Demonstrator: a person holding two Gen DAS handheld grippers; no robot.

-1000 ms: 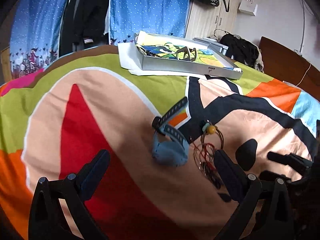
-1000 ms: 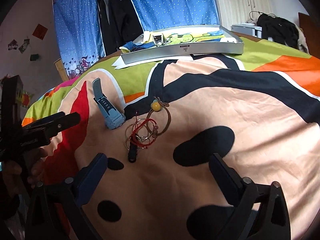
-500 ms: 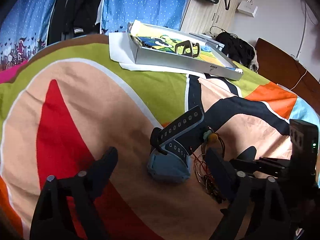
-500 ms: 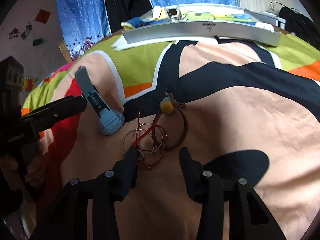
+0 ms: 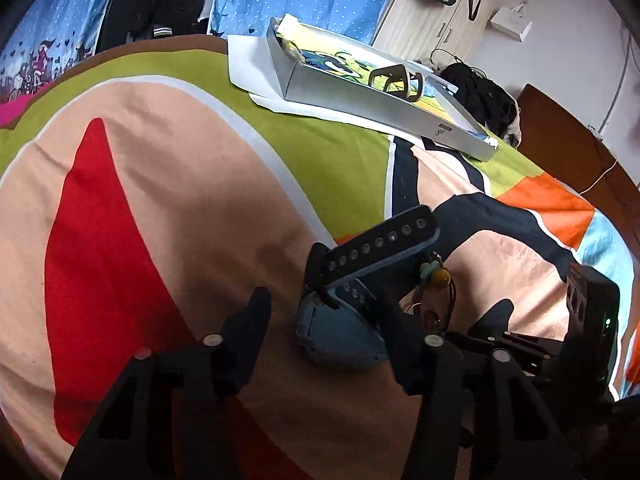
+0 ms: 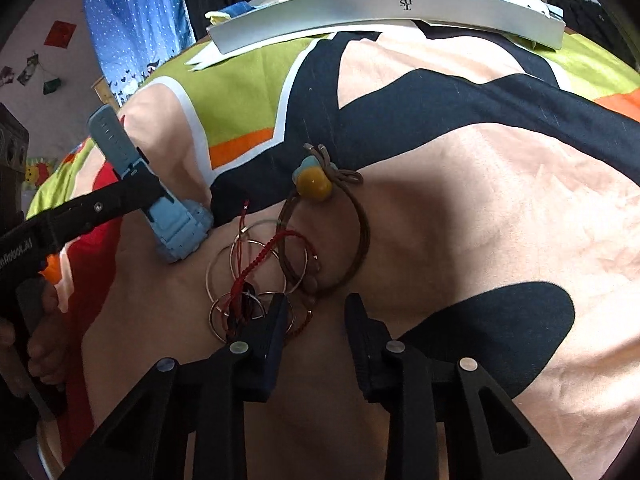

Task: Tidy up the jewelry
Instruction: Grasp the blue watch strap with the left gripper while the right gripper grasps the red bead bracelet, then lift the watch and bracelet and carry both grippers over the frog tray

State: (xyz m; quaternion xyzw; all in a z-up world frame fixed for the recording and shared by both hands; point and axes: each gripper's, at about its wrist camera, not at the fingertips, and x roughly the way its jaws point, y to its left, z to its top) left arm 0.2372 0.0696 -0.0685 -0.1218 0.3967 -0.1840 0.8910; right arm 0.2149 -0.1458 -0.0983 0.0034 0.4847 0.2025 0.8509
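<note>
Right wrist view alone shows the rings [image 6: 256, 276]: right gripper [image 6: 316, 316], jaws just closing, half-shut, gripping nothing. Left gripper [image 5: 324, 312], also closing, straddles the blue watch [image 5: 340, 328]; contact unclear. Patterned bedspread [image 5: 168, 184], silver box [image 5: 384, 100] at 12 o'clock.

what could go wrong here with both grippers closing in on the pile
1. The brown cord bracelet, red string and metal rings overlap, so the right hand-held gripper, jaws just closing, may drag the whole tangle.
2. The left hand-held gripper straddles the blue watch right beside the pile; the grippers could bump.
</note>
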